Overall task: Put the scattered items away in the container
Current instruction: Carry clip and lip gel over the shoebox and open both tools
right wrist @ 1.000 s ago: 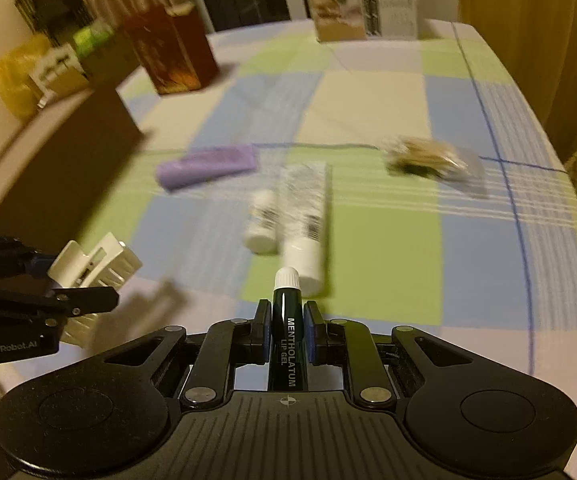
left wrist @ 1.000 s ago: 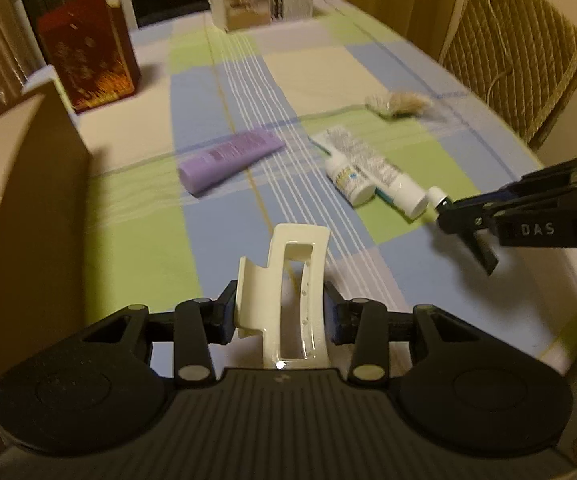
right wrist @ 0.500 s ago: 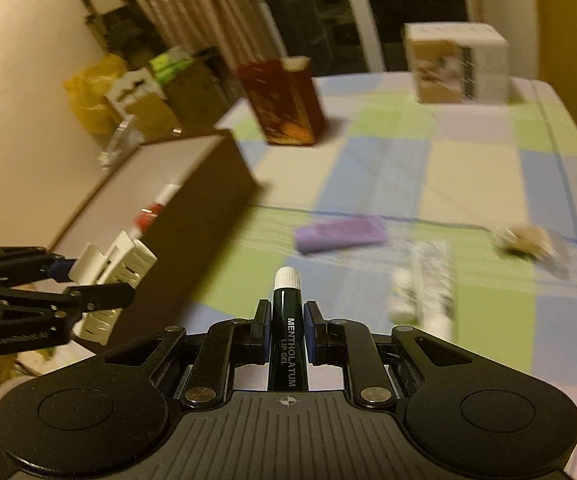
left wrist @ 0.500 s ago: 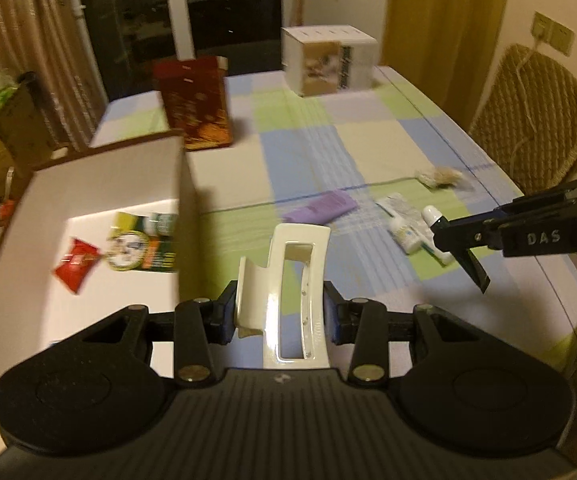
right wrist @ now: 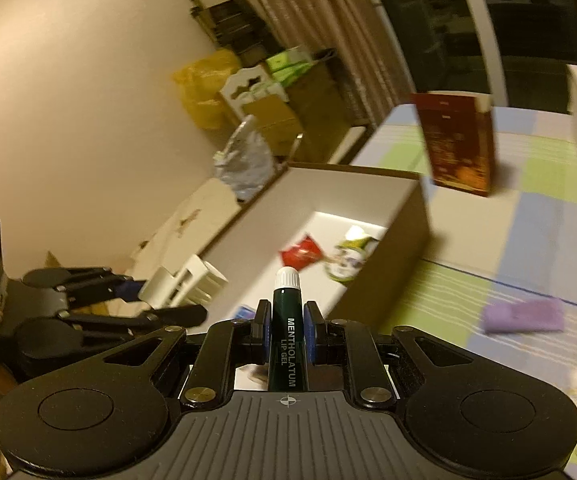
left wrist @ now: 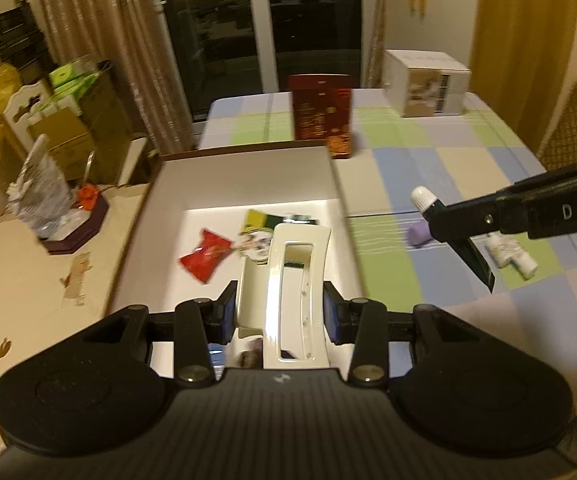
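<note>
My left tongs [left wrist: 277, 315] are clamped across the sides of the cream hair claw clip [left wrist: 288, 280], gripped at its waist so its length points ahead and it hangs over the open cardboard box [left wrist: 248, 184], ready to drop. Below and ahead of these tongs, the red sachet [left wrist: 205, 254] and a green-and-yellow packet [left wrist: 258, 228] already lie on the box floor. To the right, my right tongs [right wrist: 285, 330] pinch the Mentholatum lip gel tube [right wrist: 286, 320] around its body, cap forward, near the box's right wall. Further right, on the checked desk [left wrist: 428, 152], the purple tube [left wrist: 418, 234] and white tubes [left wrist: 512, 252] wait, well apart from both tongs.
</note>
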A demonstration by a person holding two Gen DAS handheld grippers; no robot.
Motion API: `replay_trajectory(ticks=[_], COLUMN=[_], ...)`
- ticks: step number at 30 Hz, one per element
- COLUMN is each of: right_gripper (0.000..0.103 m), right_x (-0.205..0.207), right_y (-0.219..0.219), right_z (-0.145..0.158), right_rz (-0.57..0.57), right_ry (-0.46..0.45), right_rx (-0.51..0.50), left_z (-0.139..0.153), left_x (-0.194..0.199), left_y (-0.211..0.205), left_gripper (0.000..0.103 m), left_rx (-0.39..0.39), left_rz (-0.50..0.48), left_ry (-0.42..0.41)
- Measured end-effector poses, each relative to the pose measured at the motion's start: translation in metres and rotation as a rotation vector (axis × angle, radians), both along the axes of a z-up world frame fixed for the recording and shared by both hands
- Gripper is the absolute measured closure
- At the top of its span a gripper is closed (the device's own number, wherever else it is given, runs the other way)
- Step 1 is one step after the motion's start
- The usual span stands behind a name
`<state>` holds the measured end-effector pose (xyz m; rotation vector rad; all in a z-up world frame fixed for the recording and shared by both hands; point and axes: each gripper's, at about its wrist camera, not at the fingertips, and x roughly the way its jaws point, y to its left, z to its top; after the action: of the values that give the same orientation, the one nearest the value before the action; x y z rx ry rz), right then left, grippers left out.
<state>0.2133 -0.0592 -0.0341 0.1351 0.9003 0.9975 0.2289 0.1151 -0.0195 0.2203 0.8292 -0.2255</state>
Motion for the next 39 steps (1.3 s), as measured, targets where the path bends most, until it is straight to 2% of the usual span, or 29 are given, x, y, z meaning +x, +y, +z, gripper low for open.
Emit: replay_trajectory(ticks=[6, 10, 16, 22, 27, 39], right_gripper=[0.084, 0.084, 0.084, 0.084, 0.084, 0.084], right_x=[0.016, 0.025, 0.040, 0.054, 0.061, 0.072], right_y=[0.038, 0.063, 0.100, 0.124, 0.140, 0.164], right_z=[-0.005, -0.011, -0.038, -0.067, -0.088, -0.124], right_rz=[0.032, 0.048, 0.085, 0.121, 0.162, 0.272], right_ry=[0.039, 0.032, 0.006, -0.042, -0.094, -0.176], right_rx=[0.018, -0.007, -0.113, -0.229, -0.314, -0.465], left_z=[-0.003, -0.007, -0.024, -0.050, -0.074, -0.118], left_x=[0.018, 0.033, 0.061, 0.090, 0.109, 0.142], left_y=[0.032, 0.044, 0.054, 0.056, 0.053, 0.052], left_gripper=[0.067, 0.067, 0.067, 0.067, 0.067, 0.067], left_rx=[-0.002, 0.007, -0.025, -0.014, 0.022, 0.008], left_rz=[0.046, 0.055, 0.056, 0.026, 0.000, -0.024], left_ry=[0.017, 0.027, 0.072, 0.111, 0.132, 0.221])
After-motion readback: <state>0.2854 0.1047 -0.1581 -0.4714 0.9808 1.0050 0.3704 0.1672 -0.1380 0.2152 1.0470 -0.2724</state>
